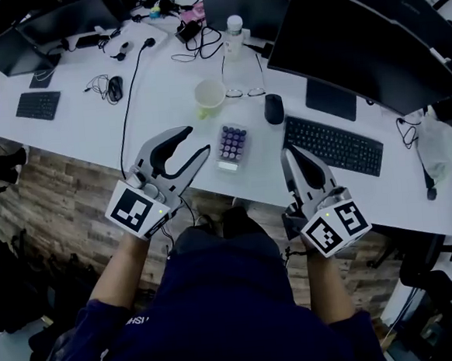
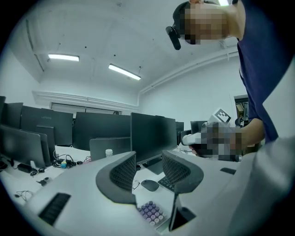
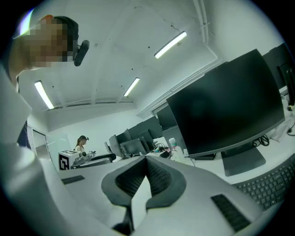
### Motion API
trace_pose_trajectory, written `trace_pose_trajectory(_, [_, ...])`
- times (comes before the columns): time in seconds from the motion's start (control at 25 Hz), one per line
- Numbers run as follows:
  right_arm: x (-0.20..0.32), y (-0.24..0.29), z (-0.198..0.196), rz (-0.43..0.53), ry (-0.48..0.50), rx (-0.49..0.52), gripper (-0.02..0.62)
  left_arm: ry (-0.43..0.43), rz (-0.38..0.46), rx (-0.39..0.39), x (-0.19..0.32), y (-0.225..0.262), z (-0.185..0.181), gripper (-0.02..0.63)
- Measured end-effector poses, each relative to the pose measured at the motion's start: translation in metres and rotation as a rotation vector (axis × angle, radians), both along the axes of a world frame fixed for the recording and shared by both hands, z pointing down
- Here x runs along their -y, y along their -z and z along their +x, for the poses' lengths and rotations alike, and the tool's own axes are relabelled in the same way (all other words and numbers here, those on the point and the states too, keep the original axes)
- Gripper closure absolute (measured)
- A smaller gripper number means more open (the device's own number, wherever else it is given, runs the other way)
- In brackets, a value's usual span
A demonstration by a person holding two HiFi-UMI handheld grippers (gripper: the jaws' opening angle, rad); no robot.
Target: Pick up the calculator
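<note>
The calculator (image 1: 231, 146), white with rows of purple keys, lies flat near the front edge of the white desk (image 1: 89, 124). My left gripper (image 1: 195, 139) is open just left of it, with nothing between its jaws. In the left gripper view the calculator (image 2: 152, 213) shows low down, below and beyond the open left gripper (image 2: 148, 168). My right gripper (image 1: 288, 154) is shut and empty, to the right of the calculator by the keyboard's near left corner. Its jaws meet in the right gripper view, where the right gripper (image 3: 146, 161) hides the calculator.
Behind the calculator stand a pale cup (image 1: 210, 97), a pair of glasses (image 1: 244, 92) and a black mouse (image 1: 273, 108). A black keyboard (image 1: 334, 144) and a large monitor (image 1: 355, 41) fill the right side. A black cable (image 1: 130, 98) runs to the desk's front edge.
</note>
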State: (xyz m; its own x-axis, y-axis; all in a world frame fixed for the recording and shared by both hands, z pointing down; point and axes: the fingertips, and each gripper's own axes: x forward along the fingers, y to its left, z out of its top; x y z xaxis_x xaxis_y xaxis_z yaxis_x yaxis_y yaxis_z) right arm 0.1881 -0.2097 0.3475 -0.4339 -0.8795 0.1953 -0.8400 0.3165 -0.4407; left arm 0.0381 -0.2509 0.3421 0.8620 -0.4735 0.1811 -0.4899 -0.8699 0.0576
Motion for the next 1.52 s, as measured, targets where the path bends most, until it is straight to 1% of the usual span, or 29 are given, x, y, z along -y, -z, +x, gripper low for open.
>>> trace_pose_trajectory(0.2, [0.022,-0.009,0.018,-0.011,0.041,0.001,0.591,0.02,0.0,0.039,0.013,-0.01,0.018,0.417])
trace_pose_trajectory(0.4, [0.039,-0.022,0.032,-0.022,0.07,0.004,0.591,0.021,0.0,0.09,0.019,-0.024,0.032,0.417])
trace_pose_trajectory(0.72, [0.058,-0.056,0.042,-0.06,0.058,0.011,0.591,-0.001,-0.029,0.154,0.022,-0.061,0.039,0.417])
trace_pose_trajectory(1.04, [0.061,-0.094,0.03,-0.117,0.035,0.014,0.591,-0.113,-0.001,0.231,0.013,-0.103,0.041,0.417])
trace_pose_trajectory(1.28, [0.059,-0.119,0.02,-0.154,-0.018,0.018,0.591,-0.225,0.021,0.26,0.004,-0.132,0.043,0.417])
trace_pose_trajectory(1.52, [0.046,-0.143,0.018,-0.196,-0.072,0.018,0.591,-0.328,0.039,0.304,-0.011,-0.162,0.045,0.416])
